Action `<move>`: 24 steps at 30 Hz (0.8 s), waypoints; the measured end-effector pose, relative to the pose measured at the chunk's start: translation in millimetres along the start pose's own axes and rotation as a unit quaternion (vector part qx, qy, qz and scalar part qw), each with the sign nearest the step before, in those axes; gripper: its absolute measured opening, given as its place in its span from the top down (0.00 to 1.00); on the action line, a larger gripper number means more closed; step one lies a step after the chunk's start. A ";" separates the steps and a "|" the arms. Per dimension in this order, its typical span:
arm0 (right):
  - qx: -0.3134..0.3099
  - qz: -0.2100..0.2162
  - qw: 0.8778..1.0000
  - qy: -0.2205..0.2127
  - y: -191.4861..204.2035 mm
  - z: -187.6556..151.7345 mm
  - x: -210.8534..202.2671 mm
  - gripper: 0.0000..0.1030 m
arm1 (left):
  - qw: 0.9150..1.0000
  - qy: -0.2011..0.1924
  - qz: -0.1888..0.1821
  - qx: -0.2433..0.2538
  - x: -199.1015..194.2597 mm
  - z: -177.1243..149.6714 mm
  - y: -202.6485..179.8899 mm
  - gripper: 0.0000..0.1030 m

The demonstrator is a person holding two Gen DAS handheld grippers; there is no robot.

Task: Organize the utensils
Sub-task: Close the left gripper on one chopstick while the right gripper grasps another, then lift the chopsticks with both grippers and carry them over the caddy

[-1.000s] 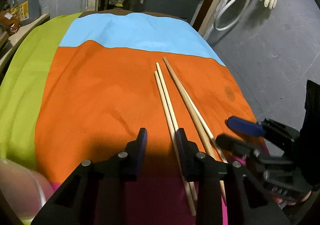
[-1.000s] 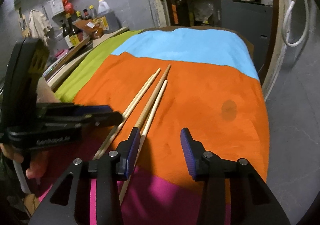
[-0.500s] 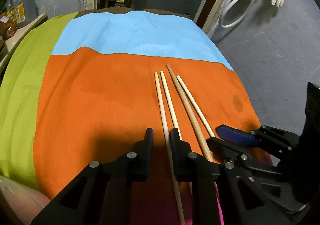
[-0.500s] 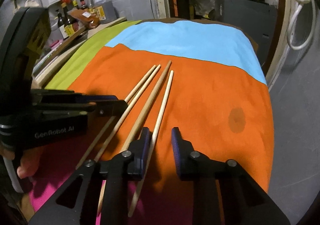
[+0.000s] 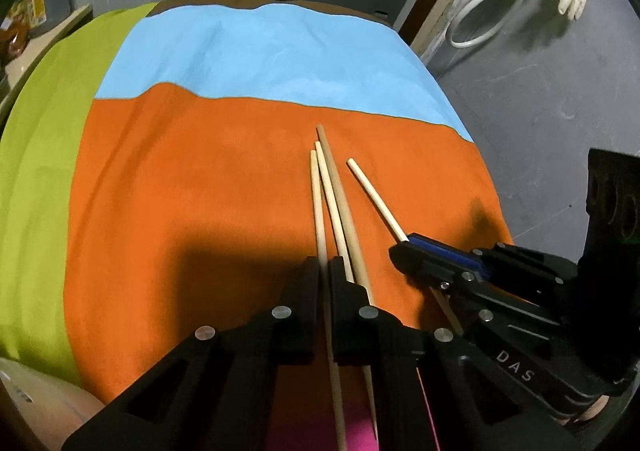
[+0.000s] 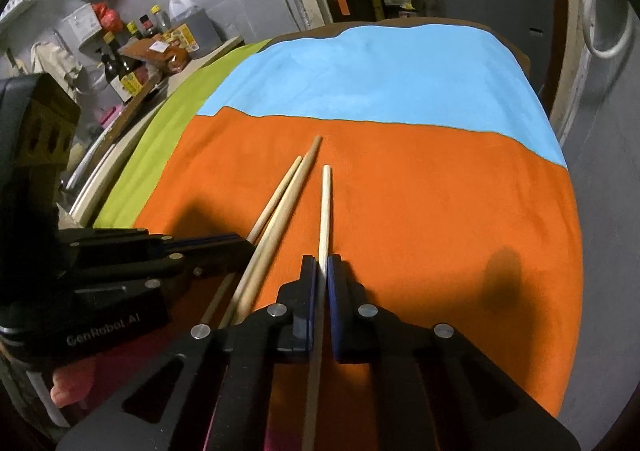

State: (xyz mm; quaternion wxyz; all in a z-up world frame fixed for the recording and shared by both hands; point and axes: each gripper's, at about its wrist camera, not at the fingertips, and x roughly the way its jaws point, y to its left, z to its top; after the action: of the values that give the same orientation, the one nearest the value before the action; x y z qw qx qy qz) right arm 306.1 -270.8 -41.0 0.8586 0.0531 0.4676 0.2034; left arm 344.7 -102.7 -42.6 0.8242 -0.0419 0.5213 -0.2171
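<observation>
— How does the black two-finger left gripper (image 5: 325,265) stand?

— Pitched steeply down, jaws just drawn together and clamped on a pale wooden chopstick (image 5: 316,195) that runs out between them toward the far side.

— And the black right gripper with blue pads (image 6: 324,265)?

— Also angled down, just to the right of the left one. Its jaws have just closed too, pinching another pale wooden chopstick (image 6: 325,207) near its middle.

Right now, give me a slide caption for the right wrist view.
Right claw shut on one pale chopstick, apart from the others on orange cloth.
</observation>
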 end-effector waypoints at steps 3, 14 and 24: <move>0.010 0.002 1.000 -0.011 0.3 -3.4 -6.4 0.97 | 1.000 -0.008 -0.001 -0.004 -7.5 -7.9 0.5 0.98; -0.004 0.008 0.991 -0.135 32.9 -29.0 -66.6 0.97 | 0.988 -0.155 0.000 0.026 -76.9 -51.9 -16.8 0.98; -0.058 0.001 0.957 -0.283 91.3 -32.7 -125.3 0.97 | 0.945 -0.322 0.015 0.054 -144.9 -71.1 -36.7 0.98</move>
State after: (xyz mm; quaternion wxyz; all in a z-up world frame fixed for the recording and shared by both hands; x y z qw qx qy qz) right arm 191.7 -240.8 64.4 0.9573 0.0586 0.1926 0.2074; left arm 218.3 -66.5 57.9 0.9524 -0.0566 0.2161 -0.2074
